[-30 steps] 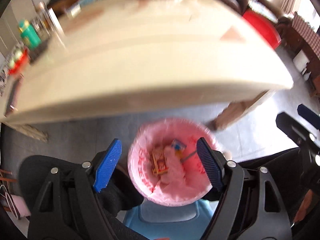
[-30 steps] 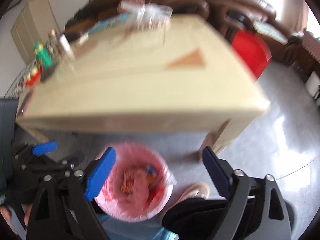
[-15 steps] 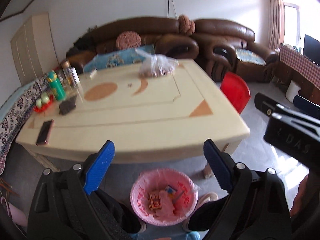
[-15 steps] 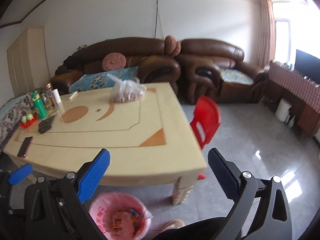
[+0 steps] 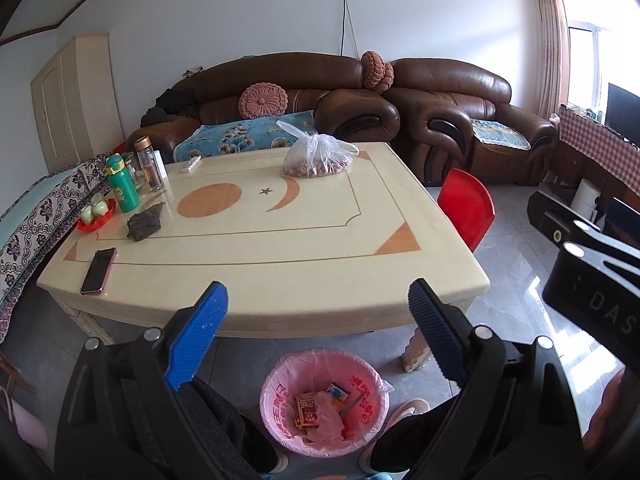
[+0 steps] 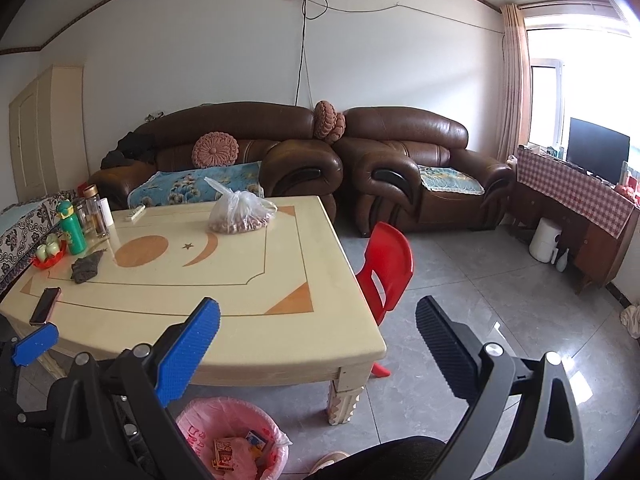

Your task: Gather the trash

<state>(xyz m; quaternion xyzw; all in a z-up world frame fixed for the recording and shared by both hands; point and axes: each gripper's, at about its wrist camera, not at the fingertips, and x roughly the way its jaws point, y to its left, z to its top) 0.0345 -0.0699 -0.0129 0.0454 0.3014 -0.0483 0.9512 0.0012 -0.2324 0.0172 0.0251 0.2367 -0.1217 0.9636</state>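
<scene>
Both my grippers are lifted above the table (image 5: pixel 280 240) edge, and I look over its top. My left gripper (image 5: pixel 318 334) has just been opening and now stands wide with nothing between its 2 pads. My right gripper (image 6: pixel 316 354) is also wide and empty. The trash bin (image 5: pixel 276 376) with its pink liner stands on the floor in front of the table, close by my feet, so I can drop things easily. Inside it lie a small red box (image 5: pixel 307 416) and some wrappers. On the table I see a phone (image 5: pixel 98 265), a dark cloth (image 5: pixel 144 226) and a plastic bag (image 5: pixel 318 156); I judge none of them is trash.
</scene>
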